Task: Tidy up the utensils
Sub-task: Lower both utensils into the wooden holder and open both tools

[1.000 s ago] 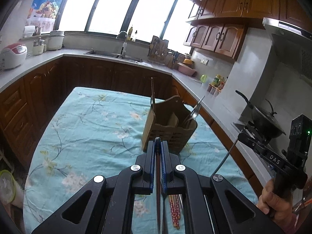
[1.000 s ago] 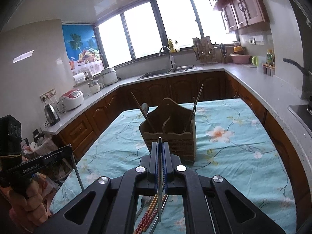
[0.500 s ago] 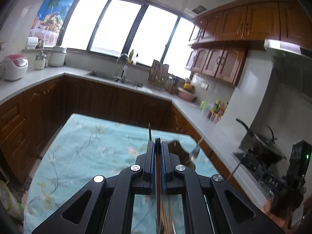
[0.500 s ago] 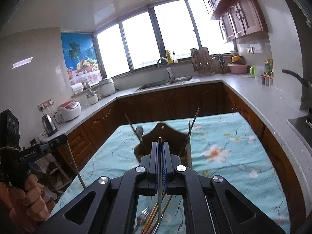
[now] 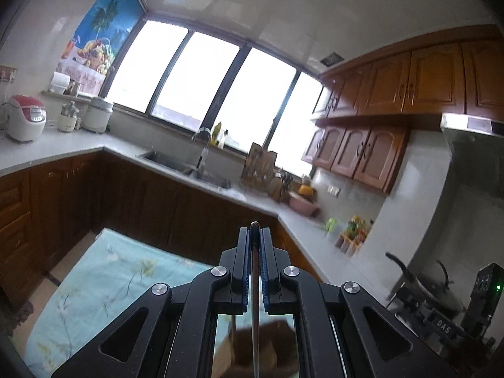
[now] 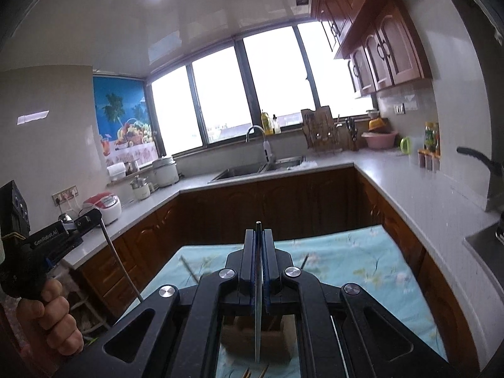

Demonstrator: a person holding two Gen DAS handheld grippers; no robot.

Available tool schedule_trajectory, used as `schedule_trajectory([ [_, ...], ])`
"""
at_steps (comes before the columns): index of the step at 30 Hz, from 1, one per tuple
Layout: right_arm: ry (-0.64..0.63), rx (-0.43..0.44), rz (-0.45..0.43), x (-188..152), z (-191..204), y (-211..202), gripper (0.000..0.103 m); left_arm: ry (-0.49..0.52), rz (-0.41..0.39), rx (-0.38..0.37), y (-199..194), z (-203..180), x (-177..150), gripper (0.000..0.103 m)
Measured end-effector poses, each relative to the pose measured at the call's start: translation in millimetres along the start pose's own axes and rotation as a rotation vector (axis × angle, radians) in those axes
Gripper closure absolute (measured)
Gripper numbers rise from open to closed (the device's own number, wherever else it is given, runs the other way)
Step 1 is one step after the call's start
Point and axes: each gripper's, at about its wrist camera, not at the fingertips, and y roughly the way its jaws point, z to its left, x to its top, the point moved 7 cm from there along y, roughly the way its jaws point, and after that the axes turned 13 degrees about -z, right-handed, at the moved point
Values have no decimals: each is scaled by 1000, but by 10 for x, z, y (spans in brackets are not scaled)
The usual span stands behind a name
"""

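My left gripper [image 5: 255,233] is shut on a thin dark utensil handle [image 5: 255,299] that hangs down between the fingers. It is raised above the brown wooden utensil holder [image 5: 264,343], seen blurred below. My right gripper [image 6: 258,236] is shut on a thin metal utensil [image 6: 257,315] that hangs down toward the utensil holder [image 6: 255,343] on the floral tablecloth [image 6: 362,271]. The left gripper also shows in the right wrist view [image 6: 91,217], holding its long thin utensil [image 6: 121,267].
Sticks of utensils [image 6: 189,271] poke up from the holder. The right gripper's body [image 5: 456,318] shows at the left wrist view's right edge. A counter with a sink [image 6: 252,170] runs behind the table, and a wok [image 5: 431,286] sits on the stove.
Both grippers have lifted and tilted upward with their utensils. The holder has dropped from mid-frame to the bottom of both views.
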Motion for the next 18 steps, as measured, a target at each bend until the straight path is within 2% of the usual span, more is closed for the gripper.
schedule_trajectory([
  [3, -2, -5, -16, 69, -46, 165, 100, 22, -26, 23, 179, 3, -141, 99],
  [8, 0, -8, -27, 72, -123, 363, 100, 41, -18, 45, 427, -57, -523, 99],
  [18, -15, -13, 19, -323, -203, 615, 100, 82, 16, 55, 773, -178, -1157, 99],
])
